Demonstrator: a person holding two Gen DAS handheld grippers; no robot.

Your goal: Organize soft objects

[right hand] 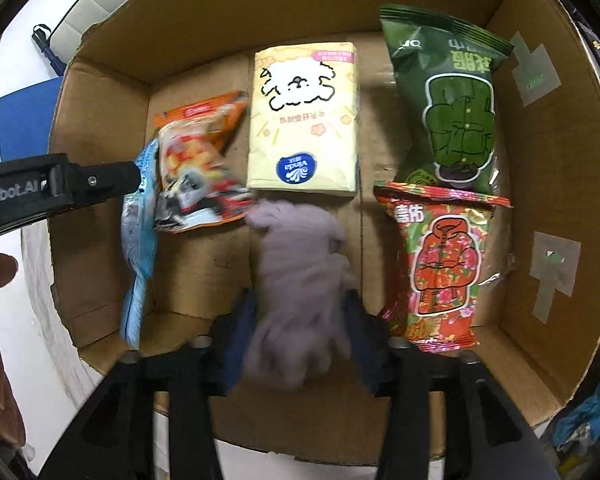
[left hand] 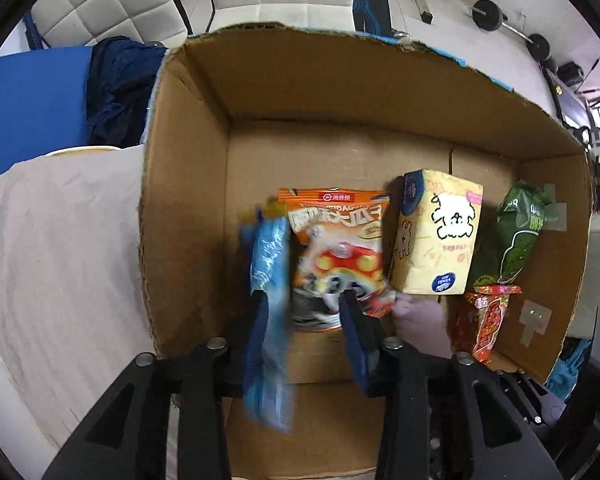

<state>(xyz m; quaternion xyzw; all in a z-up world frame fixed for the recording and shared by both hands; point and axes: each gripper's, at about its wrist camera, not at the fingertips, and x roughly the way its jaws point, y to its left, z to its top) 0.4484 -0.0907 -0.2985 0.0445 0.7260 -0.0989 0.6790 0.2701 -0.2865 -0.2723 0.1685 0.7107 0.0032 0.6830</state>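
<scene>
Right gripper (right hand: 300, 320), jaws closed on a grey-lilac soft cloth bundle (right hand: 300, 280), holds it low at centre frame inside the cardboard box (right hand: 112, 208). The left gripper (left hand: 304, 320) appears to pinch a blue packet (left hand: 270, 264) hanging blurred at its left jaw; how firmly cannot be told. Judged best: set the bundle down in the bare floor strip below the yellow tissue pack (right hand: 304, 120), between the orange snack bag (right hand: 198, 164) and the red snack bag (right hand: 440, 264), and only then let go. The blue packet suits the open left lane beside the box wall. The green snack bag (right hand: 448, 96) fills the upper right; walls close in on all sides, so lifting straight up looks safest.
</scene>
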